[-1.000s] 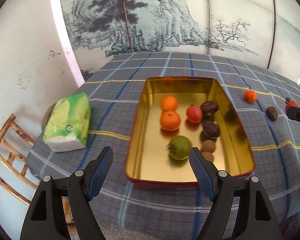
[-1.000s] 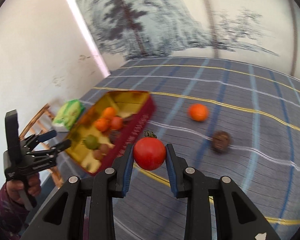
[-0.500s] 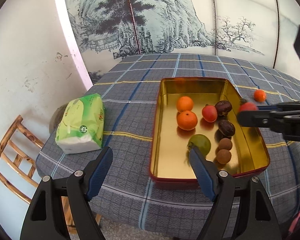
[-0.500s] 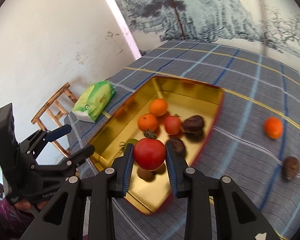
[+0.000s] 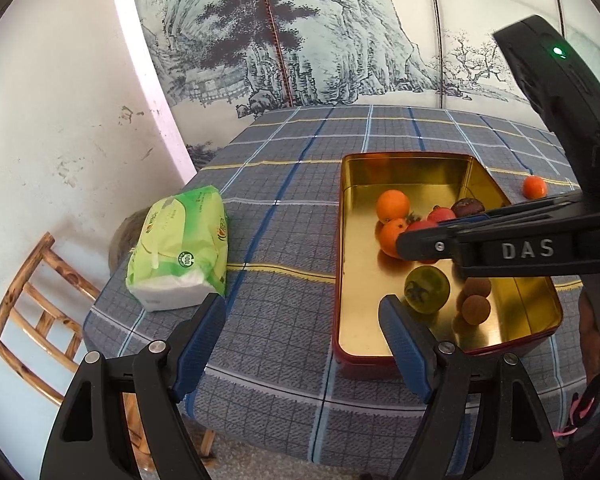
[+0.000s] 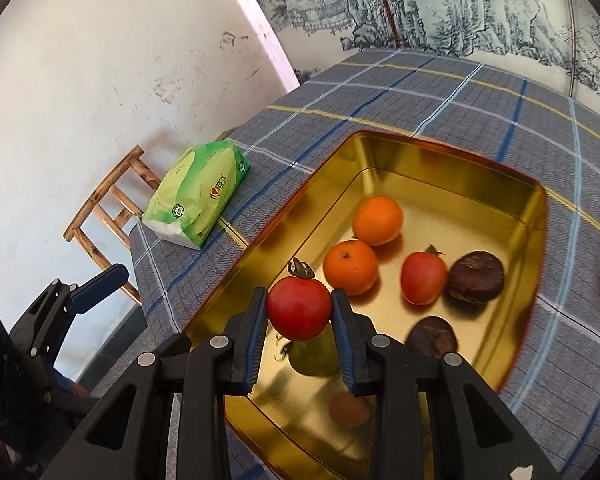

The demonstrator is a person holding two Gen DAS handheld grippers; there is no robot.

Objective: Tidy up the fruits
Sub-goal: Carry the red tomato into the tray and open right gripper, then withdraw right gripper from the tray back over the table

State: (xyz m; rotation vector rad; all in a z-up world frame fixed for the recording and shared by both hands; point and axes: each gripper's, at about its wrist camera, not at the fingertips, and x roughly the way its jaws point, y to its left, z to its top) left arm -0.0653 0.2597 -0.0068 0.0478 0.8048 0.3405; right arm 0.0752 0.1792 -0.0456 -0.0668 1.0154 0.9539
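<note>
My right gripper (image 6: 299, 314) is shut on a red tomato (image 6: 299, 308) and holds it above the gold tin tray (image 6: 440, 160), over a green fruit (image 6: 314, 356). The tray holds two oranges (image 6: 377, 220), another red tomato (image 6: 423, 278), two dark brown fruits (image 6: 476, 276) and small brown ones (image 5: 475, 309). In the left wrist view the right gripper (image 5: 410, 240) reaches in from the right over the tray (image 5: 404, 164). My left gripper (image 5: 302, 334) is open and empty at the table's near edge, left of the tray.
A green tissue pack (image 5: 180, 246) lies on the plaid tablecloth (image 5: 284, 216) at the left. One orange (image 5: 534, 187) lies on the cloth right of the tray. A wooden chair (image 5: 28, 304) stands beyond the table's left edge.
My right gripper has carried the tomato from the cloth to over the tray and now lower and further in. My left gripper has drifted left, still open.
</note>
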